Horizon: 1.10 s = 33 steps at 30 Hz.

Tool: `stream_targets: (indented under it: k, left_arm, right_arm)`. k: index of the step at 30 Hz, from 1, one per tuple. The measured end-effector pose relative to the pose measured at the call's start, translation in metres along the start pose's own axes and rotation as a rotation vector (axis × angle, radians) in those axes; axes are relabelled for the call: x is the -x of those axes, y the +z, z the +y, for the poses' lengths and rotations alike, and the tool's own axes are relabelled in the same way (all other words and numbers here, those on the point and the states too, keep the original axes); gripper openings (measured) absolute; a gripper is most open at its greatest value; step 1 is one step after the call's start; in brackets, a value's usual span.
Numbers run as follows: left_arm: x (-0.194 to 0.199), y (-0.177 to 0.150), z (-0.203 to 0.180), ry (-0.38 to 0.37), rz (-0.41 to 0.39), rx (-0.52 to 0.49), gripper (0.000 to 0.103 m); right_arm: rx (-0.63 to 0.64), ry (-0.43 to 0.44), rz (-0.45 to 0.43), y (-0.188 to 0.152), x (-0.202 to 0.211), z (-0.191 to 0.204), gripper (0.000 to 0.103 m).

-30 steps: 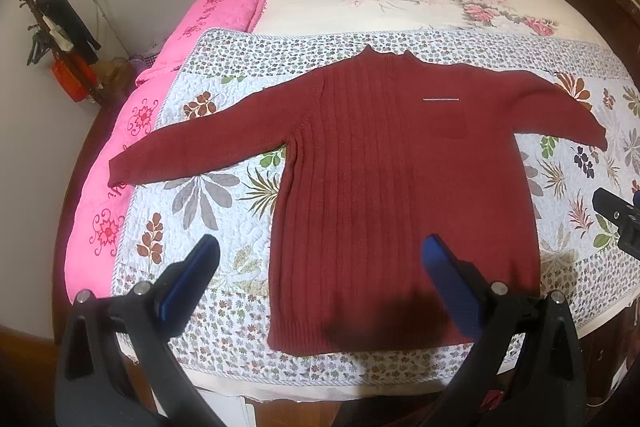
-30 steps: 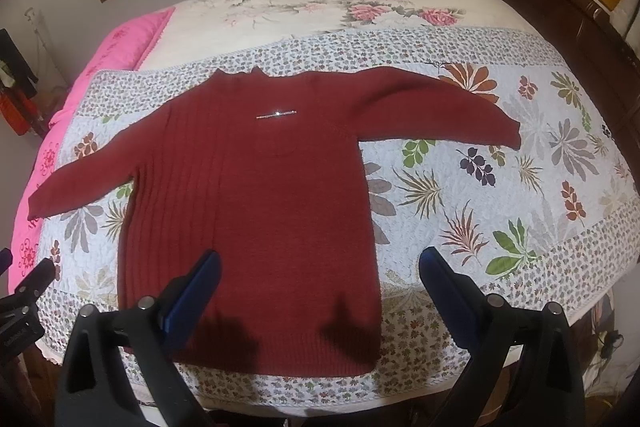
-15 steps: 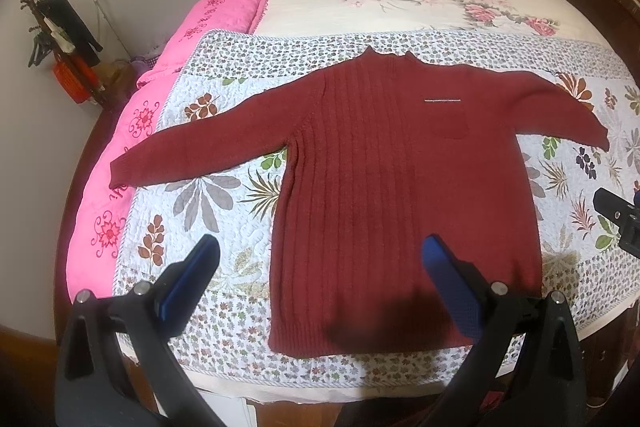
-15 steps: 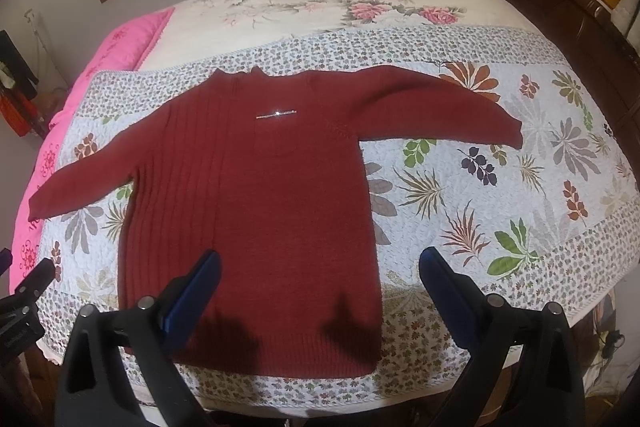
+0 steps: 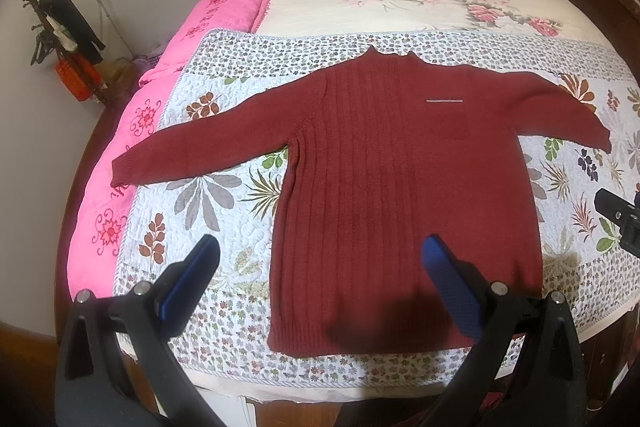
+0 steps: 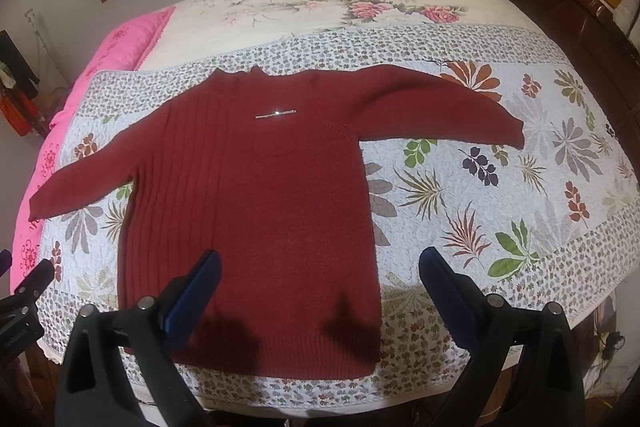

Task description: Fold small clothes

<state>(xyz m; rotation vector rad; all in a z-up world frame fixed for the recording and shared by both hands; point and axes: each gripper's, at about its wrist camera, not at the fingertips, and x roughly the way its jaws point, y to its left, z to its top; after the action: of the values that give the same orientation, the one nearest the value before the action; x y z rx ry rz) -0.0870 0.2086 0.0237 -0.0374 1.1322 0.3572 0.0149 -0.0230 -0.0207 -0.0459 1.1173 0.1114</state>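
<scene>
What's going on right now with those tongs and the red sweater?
Left tongs open, right tongs open, both empty. Sweater flat on quilt, sleeves spread, unfolded. Nothing in the way.

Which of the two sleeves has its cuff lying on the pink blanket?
The sleeve on the left: its cuff reaches the pink blanket. The other sleeve lies wholly on the leaf-patterned quilt.

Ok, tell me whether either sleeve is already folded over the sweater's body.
No, both sleeves of the sweater lie spread out flat on the quilt.
</scene>
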Motion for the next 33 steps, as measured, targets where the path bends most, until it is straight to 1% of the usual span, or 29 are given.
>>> stream_targets:
  k: [7,9,11,13,15,18,20,22,24,25,26,28,31,33]
  left_arm:
    - [-0.003,0.001,-0.005,0.007,0.006,-0.001,0.100]
    - [-0.008,0.003,-0.009,0.005,0.017,-0.004,0.100]
    - [-0.017,0.008,-0.016,0.000,0.031,-0.004,0.100]
    - [-0.025,0.014,-0.024,0.000,0.033,0.004,0.100]
    - [-0.038,0.028,-0.036,-0.002,0.027,0.026,0.100]
    - [-0.059,0.059,-0.069,-0.023,0.007,0.048,0.100]
    - [-0.072,0.077,-0.093,-0.017,-0.010,0.037,0.100]
    - [-0.089,0.095,-0.124,-0.028,-0.004,0.025,0.100]
    - [-0.107,0.113,-0.155,-0.069,0.009,0.031,0.100]
    - [-0.115,0.120,-0.168,-0.080,0.018,0.031,0.100]
    - [-0.124,0.128,-0.184,-0.092,0.028,0.031,0.100]
    - [-0.137,0.139,-0.213,-0.099,0.024,0.034,0.100]
    - [-0.147,0.147,-0.238,-0.098,0.013,0.031,0.100]
    - [-0.155,0.148,-0.252,-0.085,0.019,0.021,0.100]
  right_arm:
    - [-0.003,0.011,0.000,0.004,-0.007,-0.010,0.099]
    - [-0.016,0.032,0.006,0.009,-0.014,-0.023,0.099]
    - [-0.049,0.046,0.005,0.017,-0.023,-0.045,0.099]
    - [-0.094,0.038,-0.004,0.029,-0.035,-0.079,0.099]
    - [-0.129,0.018,-0.017,0.046,-0.049,-0.118,0.099]
    - [-0.161,-0.036,-0.039,0.077,-0.075,-0.179,0.099]
    - [-0.188,-0.049,-0.040,0.096,-0.095,-0.218,0.099]
    - [-0.217,-0.066,-0.019,0.117,-0.123,-0.263,0.099]
    - [-0.248,-0.075,0.012,0.135,-0.154,-0.307,0.099]
    - [-0.259,-0.079,0.026,0.142,-0.167,-0.323,0.099]
    - [-0.272,-0.083,0.048,0.152,-0.186,-0.348,0.099]
    - [-0.296,-0.078,0.067,0.164,-0.210,-0.382,0.099]
    - [-0.327,-0.041,0.116,0.177,-0.247,-0.422,0.099]
    - [-0.331,-0.037,0.146,0.179,-0.267,-0.439,0.096]
